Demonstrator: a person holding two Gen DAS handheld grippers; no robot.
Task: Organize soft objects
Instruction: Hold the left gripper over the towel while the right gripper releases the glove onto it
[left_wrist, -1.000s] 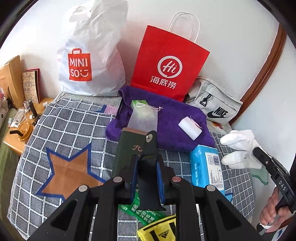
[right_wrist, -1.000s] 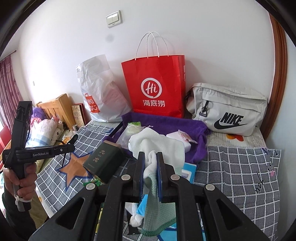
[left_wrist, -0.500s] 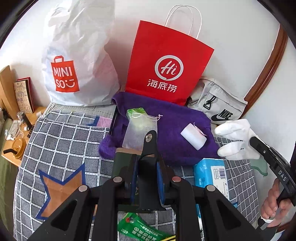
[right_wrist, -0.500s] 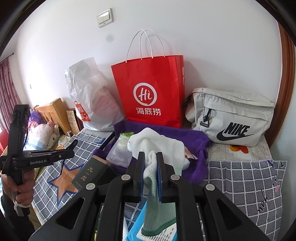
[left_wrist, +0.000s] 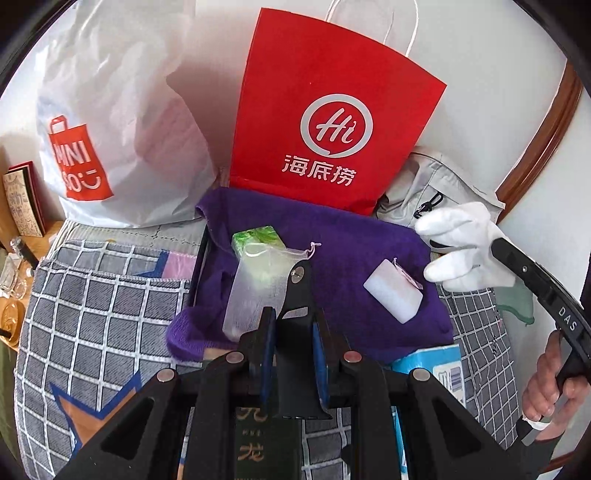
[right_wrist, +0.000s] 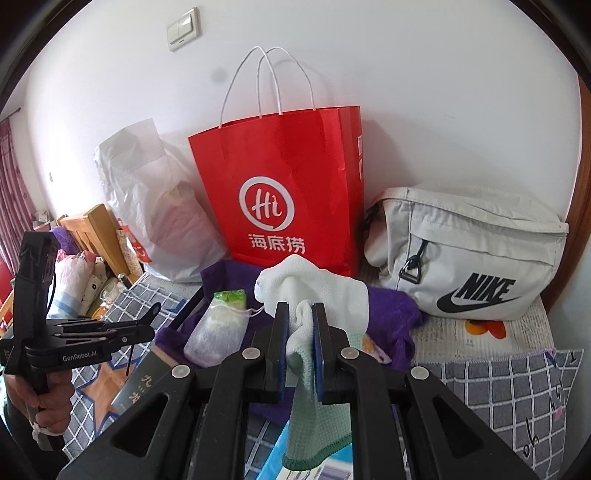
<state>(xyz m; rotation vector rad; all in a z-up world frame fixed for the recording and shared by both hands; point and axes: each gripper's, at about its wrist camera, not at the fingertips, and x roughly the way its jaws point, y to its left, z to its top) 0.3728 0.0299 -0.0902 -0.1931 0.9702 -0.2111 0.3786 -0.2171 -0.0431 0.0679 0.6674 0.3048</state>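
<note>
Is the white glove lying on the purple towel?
No, the white glove hangs clamped in the right gripper, raised above the purple towel.

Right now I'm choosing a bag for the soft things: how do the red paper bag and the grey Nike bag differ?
The red paper bag stands upright against the wall; the grey Nike bag lies low on its side. The red paper bag is stiff, with white cord handles above its top edge; the grey Nike bag is soft fabric with a black clip. Both sit behind the purple towel.
</note>
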